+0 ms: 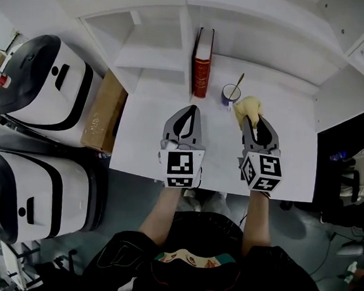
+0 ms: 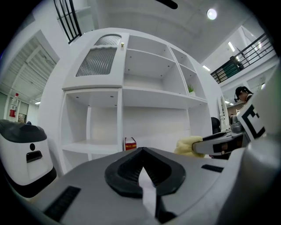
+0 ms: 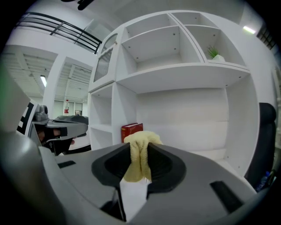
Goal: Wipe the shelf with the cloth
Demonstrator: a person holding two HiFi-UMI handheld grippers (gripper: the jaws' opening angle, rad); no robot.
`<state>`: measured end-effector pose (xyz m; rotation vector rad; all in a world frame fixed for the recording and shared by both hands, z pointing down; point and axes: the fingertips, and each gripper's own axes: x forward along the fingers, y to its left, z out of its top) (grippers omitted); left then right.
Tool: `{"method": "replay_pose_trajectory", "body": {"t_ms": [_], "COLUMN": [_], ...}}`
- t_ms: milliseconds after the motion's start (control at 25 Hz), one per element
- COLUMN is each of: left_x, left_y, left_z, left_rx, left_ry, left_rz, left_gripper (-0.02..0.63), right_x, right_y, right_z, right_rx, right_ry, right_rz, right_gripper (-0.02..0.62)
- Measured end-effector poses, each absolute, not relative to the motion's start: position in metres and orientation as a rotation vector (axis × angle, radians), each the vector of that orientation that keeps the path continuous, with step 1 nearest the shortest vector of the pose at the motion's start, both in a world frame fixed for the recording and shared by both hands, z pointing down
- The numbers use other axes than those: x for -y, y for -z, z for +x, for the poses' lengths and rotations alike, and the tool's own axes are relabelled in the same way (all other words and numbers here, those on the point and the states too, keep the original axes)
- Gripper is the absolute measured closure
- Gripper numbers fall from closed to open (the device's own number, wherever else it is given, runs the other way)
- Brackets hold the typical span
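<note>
Yellow cloth (image 1: 247, 107) pinched in right tongs (image 1: 253, 121) | left tongs (image 1: 189, 110) closed, empty | red book (image 1: 202, 67), cup (image 1: 230, 94) ahead

A lab-like hall in a big open building: a railed upper gallery (image 2: 248, 52) at 2 o'clock in the left gripper view, ceiling lamps (image 2: 212, 14) overhead, two bulky white-and-black machines (image 1: 44, 88) at 9 o'clock of a white shelf unit (image 1: 262, 92)

White shelf unit (image 1: 153, 52) behind a white table (image 1: 143, 141), grey floor (image 1: 133, 201), round ceiling lamp (image 2: 212, 14) overhead
</note>
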<state>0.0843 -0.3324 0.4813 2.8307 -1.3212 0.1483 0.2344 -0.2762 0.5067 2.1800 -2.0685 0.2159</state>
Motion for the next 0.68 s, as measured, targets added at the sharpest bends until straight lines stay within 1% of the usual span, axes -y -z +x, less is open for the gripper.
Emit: {"method": "replay_pose_trajectory", "body": {"t_ms": [320,680], "left_x": [0.345,0.343], "left_y": [-0.484,-0.478], "left_z": [0.056,0.045], "left_rx": [1.421,1.384], "left_ry": [-0.127,-0.085], "left_rz": [2.761,2.790], "left_gripper": [0.614,0.614], "right_x": [0.284,0.287], "right_y": [-0.503,-0.494], "right_z": [0.212,0.197], "right_rx": [2.105,2.113], "right_ry": [-0.169,-0.114], "right_rz": [2.138,2.115], "right_gripper": [0.483,0.483]}}
